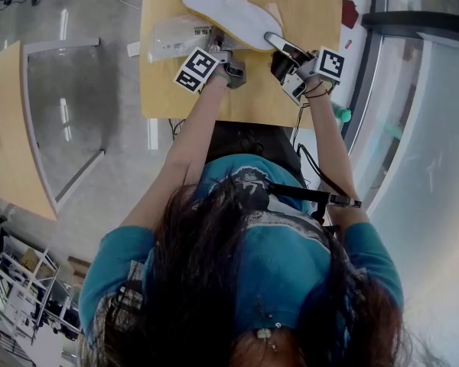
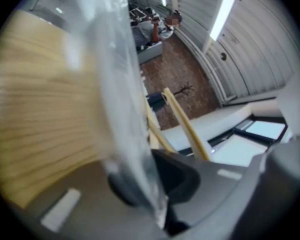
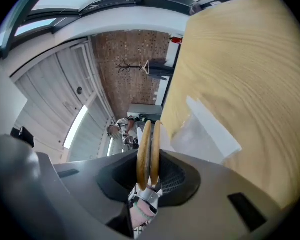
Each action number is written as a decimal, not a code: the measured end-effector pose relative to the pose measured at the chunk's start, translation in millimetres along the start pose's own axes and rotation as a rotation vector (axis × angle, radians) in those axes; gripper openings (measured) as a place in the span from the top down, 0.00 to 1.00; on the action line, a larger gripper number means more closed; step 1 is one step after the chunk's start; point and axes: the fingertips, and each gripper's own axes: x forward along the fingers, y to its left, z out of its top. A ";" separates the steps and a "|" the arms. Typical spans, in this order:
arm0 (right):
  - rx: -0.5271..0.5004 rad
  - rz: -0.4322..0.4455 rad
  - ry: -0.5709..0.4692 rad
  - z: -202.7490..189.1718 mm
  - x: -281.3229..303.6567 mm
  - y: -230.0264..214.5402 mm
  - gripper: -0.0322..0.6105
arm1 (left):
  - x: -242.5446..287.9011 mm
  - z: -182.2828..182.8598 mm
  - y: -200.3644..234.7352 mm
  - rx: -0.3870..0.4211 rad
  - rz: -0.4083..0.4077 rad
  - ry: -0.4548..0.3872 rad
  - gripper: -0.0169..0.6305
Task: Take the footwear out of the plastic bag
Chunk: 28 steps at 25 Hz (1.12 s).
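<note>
Surface: light wood table (image 1: 314,14), grain running along its length; its near edge lies just in front of my two hands.
Left gripper (image 1: 226,56): closed tight on the plastic bag (image 1: 176,38). In the left gripper view the clear film stands up from between the jaws, blurred, across the tabletop.
Right gripper (image 1: 279,48): clamped on the footwear (image 1: 229,12). In the right gripper view two thin tan-edged soles stand edge-on between the jaws, side by side.
Footwear, position: white sole up on the table, reaching away from my right gripper towards the far edge. It lies beside and partly over the bag's right end; I cannot tell whether its far tip is inside the film.
Plastic bag, position: flat on the table to the left of the footwear, with a printed label facing up.
Floor (image 1: 99,128): grey and glossy, with reflections of ceiling lights.
Second table (image 1: 8,128): same light wood, left of mine and well apart from it, with a glass panel (image 1: 61,113) along its side.
Right side of room: dark-framed glazing (image 1: 436,128) running beside my table.
Far room, gripper views: white panelled wall (image 3: 55,94), a strip light (image 2: 222,14), a red-brown speckled area with a coat stand (image 3: 140,66), and a person (image 3: 121,126) in the distance.
</note>
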 end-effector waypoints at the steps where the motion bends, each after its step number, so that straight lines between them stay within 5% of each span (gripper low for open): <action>1: 0.031 -0.020 -0.014 -1.5 -0.3 -7.8 0.82 | 1.1 -2.2 -0.2 -0.013 -0.005 0.001 0.97; 11: 0.123 -0.204 -0.064 -4.8 -10.5 -57.9 0.81 | 6.3 -8.8 3.9 -0.058 0.031 0.072 0.96; 16: 0.070 -0.277 -0.043 -5.9 -14.1 -79.0 0.81 | 6.8 -16.7 -11.8 0.011 -0.030 0.223 0.52; 18: 0.065 -0.289 -0.039 -6.6 -15.0 -81.7 0.81 | 2.5 -21.7 -16.6 0.057 -0.031 0.298 0.49; 22: 0.025 -0.308 -0.019 -7.0 -14.8 -83.2 0.81 | -19.2 -33.3 -22.2 0.035 -0.019 0.434 0.48; 28: -0.023 -0.317 0.018 -13.2 -15.1 -83.4 0.81 | -54.2 -47.7 -32.1 0.117 -0.037 0.483 0.48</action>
